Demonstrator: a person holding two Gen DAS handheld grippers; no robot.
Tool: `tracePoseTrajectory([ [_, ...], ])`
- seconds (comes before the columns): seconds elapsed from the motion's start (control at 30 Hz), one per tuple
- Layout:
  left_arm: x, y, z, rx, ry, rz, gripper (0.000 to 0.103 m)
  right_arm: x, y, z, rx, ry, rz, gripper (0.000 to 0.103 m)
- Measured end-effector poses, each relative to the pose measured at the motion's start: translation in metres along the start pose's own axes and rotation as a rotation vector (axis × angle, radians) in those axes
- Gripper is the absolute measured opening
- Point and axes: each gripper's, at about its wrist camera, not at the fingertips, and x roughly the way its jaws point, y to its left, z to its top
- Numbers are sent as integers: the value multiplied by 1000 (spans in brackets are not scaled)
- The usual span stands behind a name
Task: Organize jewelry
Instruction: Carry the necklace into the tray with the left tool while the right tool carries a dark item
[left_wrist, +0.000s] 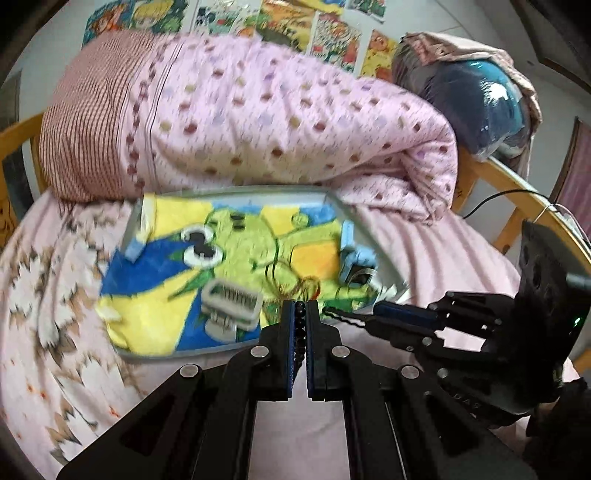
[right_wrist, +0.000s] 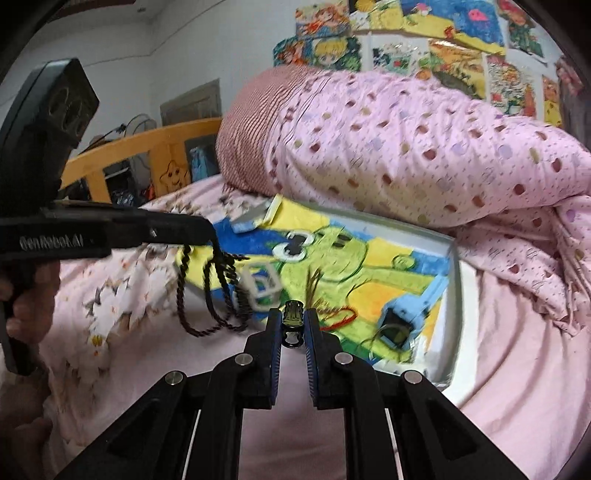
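My left gripper (left_wrist: 300, 308) is shut on a black beaded necklace (left_wrist: 299, 325); in the right wrist view its dark twisted loops (right_wrist: 210, 291) hang from that gripper (right_wrist: 212, 236) over the tray's left end. My right gripper (right_wrist: 293, 317) is shut on a small dark clasp piece (right_wrist: 293, 323); in the left wrist view it (left_wrist: 332, 314) holds a dark twisted strand beside the left fingertips. On the cartoon towel (left_wrist: 236, 258) in the grey tray (left_wrist: 384, 254) lie a white ring holder (left_wrist: 231, 301), a blue box (left_wrist: 356, 264) and thin chains (left_wrist: 291, 284).
The tray sits on a pink bedsheet (left_wrist: 424, 240). A rolled pink dotted quilt (left_wrist: 258, 122) lies right behind the tray. A wooden bed rail (left_wrist: 517, 192) runs along the right. A blue bagged bundle (left_wrist: 484, 107) rests at the far right.
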Motion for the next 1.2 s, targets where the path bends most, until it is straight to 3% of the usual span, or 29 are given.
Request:
tracePoseTrajectory([
  [0.23, -12, -9, 42, 34, -84, 28, 3, -3, -18, 3, 65, -49, -77, 12],
  [0.43, 11, -5, 59, 31, -116, 43, 3, 13, -38, -7, 136, -17, -113, 12],
  [0.77, 64, 12, 34, -36, 1, 35, 3, 29, -49, -21, 185, 38, -115, 12],
  [1.2, 93, 19, 8, -92, 103, 9, 3, 35, -55, -28, 203, 64, -142, 12],
])
